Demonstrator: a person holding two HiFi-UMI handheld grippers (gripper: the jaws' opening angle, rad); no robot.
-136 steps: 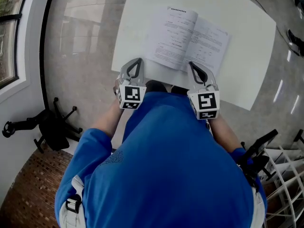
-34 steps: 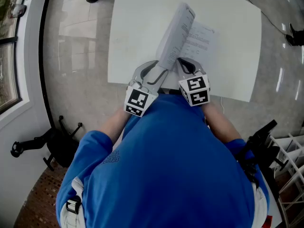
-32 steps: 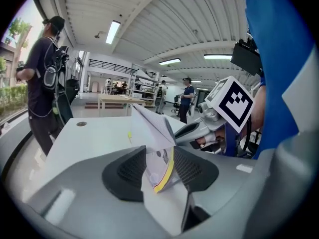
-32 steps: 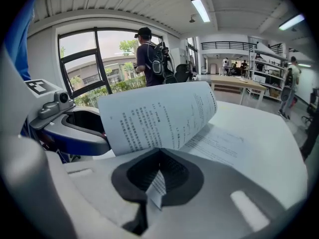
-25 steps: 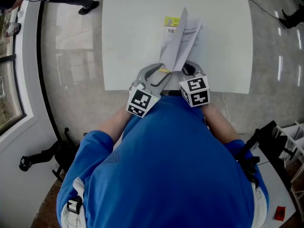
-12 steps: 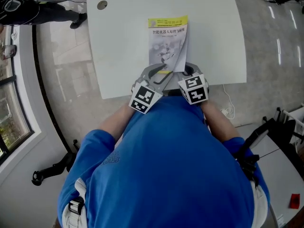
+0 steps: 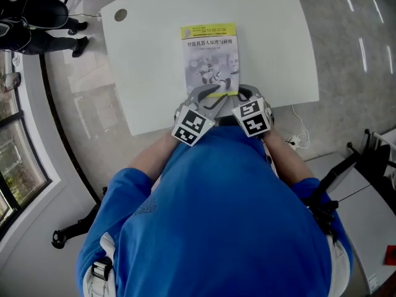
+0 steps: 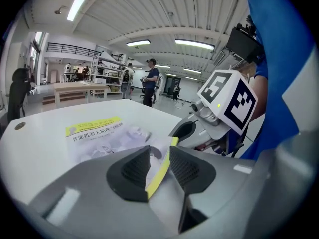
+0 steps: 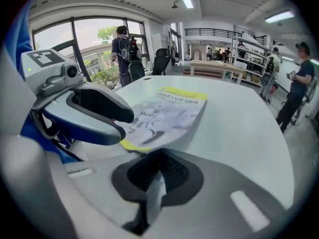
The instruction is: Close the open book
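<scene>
The book [image 7: 210, 57] lies closed on the white table [image 7: 272, 42], its grey cover with a yellow top band facing up. My left gripper [image 7: 205, 98] is at the book's near edge. In the left gripper view its jaws are closing, and the yellow cover edge [image 8: 160, 168] runs between the pads with a gap showing. My right gripper [image 7: 242, 95] sits just right of it at the same edge. In the right gripper view [image 9: 157, 176] its pads meet on a thin white sheet edge of the book [image 9: 164, 113].
A round cable hole [image 7: 120, 15] marks the table's far left corner. People [image 7: 37, 17] stand on the floor beyond the table's left side. A cable [image 7: 298, 142] lies on the floor to the right, and a chair base [image 7: 74, 231] is at lower left.
The raised left half of the book swung over to the right and came down flat, so the cover now faces up. Both grippers sank with it toward the table.
</scene>
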